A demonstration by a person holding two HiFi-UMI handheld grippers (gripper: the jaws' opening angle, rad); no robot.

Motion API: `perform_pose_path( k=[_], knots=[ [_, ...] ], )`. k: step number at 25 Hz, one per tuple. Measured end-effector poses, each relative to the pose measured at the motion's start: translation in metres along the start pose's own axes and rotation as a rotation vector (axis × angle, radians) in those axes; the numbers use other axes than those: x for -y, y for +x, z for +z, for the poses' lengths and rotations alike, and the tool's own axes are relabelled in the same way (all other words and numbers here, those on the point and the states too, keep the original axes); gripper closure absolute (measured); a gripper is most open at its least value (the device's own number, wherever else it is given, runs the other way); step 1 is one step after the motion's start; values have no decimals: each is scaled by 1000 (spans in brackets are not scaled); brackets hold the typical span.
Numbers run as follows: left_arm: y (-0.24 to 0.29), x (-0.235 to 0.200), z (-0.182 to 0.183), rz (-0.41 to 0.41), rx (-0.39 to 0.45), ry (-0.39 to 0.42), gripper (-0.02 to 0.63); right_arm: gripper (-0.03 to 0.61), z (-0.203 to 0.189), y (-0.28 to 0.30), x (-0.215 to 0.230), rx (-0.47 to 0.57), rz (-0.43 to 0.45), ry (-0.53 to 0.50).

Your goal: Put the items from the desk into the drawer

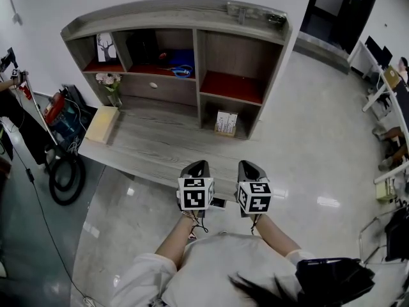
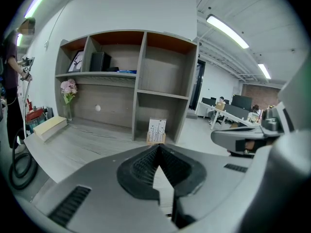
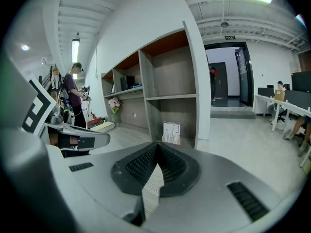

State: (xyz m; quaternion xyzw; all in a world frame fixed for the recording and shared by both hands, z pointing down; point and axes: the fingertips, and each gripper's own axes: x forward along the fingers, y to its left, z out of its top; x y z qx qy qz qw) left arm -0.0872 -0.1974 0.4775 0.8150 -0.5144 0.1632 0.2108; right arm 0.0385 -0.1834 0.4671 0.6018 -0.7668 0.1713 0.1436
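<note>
Open-plan office, glossy floor; grey wood desk (image 1: 160,147) with shelf hutch against wall. Drawer (image 1: 167,89), white knob, shut under left shelves. Cream box (image 1: 102,124) at desk's left edge, flower vase (image 1: 112,89) at back left, printed card stand (image 1: 225,123) in lower right cubby. Left gripper (image 1: 195,167) and right gripper (image 1: 250,166) side by side over near edge, jaws closed on nothing: probably neutral carry, items out of reach.

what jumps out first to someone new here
The grey desk with its cubby shelving fills the middle. Near its front edge hang the left hand-held gripper and right hand-held gripper, both shut and empty. A pale box lies at the desk's left end.
</note>
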Motion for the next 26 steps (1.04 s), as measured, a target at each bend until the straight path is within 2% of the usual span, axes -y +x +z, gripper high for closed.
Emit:
perform_pose_path(
  k=[7, 26],
  knots=[
    [-3, 3, -2, 1, 0, -3, 606, 580, -7, -3, 0, -18, 21, 56],
    [-9, 12, -18, 4, -15, -31, 606, 580, -16, -11, -3, -32, 27, 37]
  ],
)
